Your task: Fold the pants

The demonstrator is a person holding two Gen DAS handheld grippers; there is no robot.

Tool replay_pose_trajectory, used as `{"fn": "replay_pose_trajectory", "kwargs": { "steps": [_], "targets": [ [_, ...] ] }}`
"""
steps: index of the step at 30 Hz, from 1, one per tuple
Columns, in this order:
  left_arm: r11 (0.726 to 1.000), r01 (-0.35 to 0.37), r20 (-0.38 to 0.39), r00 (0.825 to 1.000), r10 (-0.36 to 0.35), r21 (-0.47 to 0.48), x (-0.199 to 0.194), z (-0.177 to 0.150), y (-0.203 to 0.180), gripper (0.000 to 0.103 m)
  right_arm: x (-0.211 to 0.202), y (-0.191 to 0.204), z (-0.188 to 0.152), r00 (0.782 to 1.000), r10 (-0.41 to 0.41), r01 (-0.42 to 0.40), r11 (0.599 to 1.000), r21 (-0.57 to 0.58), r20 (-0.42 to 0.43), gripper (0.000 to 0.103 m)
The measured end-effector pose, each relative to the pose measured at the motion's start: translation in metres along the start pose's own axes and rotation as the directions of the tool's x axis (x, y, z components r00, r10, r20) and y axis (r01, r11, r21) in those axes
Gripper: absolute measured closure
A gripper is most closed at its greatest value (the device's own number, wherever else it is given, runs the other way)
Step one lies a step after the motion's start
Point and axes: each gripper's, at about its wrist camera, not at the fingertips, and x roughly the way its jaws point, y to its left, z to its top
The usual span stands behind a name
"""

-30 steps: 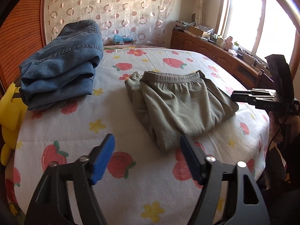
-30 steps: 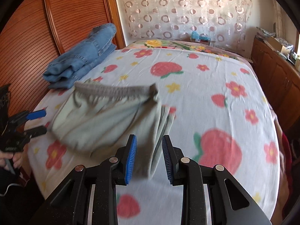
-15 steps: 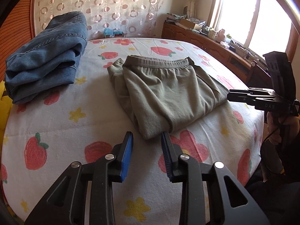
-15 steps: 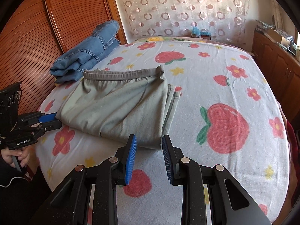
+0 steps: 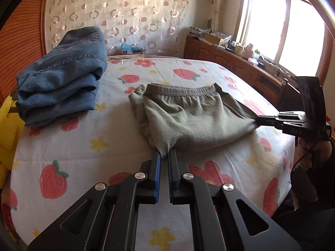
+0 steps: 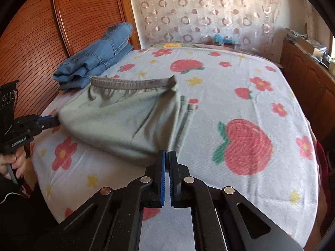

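Folded olive-grey pants (image 5: 194, 121) (image 6: 123, 121) lie on the strawberry-print bed sheet (image 5: 73, 146) (image 6: 247, 96), waistband toward the far side. My left gripper (image 5: 164, 154) is shut on the near left corner of the folded pants; the cloth bunches between its blue pads. My right gripper (image 6: 167, 153) is shut on the near right corner. Each gripper shows in the other's view: the right gripper (image 5: 258, 121) pinches the right corner, the left gripper (image 6: 55, 121) pinches the left corner.
A stack of folded blue jeans (image 5: 60, 87) (image 6: 96, 60) lies at the far left of the bed by the wooden headboard (image 6: 62, 21). A yellow plush (image 5: 8, 129) sits at the left edge. Wooden cabinets (image 5: 234, 62) with clutter run under the window at the right.
Both grippers have moved up to the pants' near corners and closed on them; the left jaws went from wide open to shut. The pants' near edge is now pulled taut.
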Motion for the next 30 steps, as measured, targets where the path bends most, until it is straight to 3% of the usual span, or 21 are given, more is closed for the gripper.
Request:
{"fn": "replay_pose_trajectory", "kwargs": {
  "steps": [19, 27, 28, 30],
  "targets": [
    [0.998, 0.008, -0.040, 0.999, -0.005, 0.068, -0.020, -0.006, -0.021, 0.096, -0.045, 0.013, -0.019, 0.999, 0.025, -0.024, 1.000, -0.019, 0.033, 0.100],
    [0.998, -0.003, -0.075, 0.997, 0.007, 0.062, -0.016, -0.010, -0.023, 0.095, -0.043, 0.013, -0.019, 1.000, 0.011, -0.011, 1.000, -0.020, 0.004, 0.100],
    [0.998, -0.007, -0.079, 0.997, 0.011, 0.058, -0.016, -0.010, -0.022, 0.091, -0.042, 0.013, -0.019, 1.000, 0.002, -0.002, 1.000, -0.021, -0.004, 0.100],
    [0.999, -0.001, -0.070, 0.998, 0.004, 0.046, -0.017, -0.009, -0.021, 0.072, -0.043, 0.015, -0.018, 1.000, -0.018, 0.018, 1.000, -0.024, -0.009, 0.100]
  ]
}}
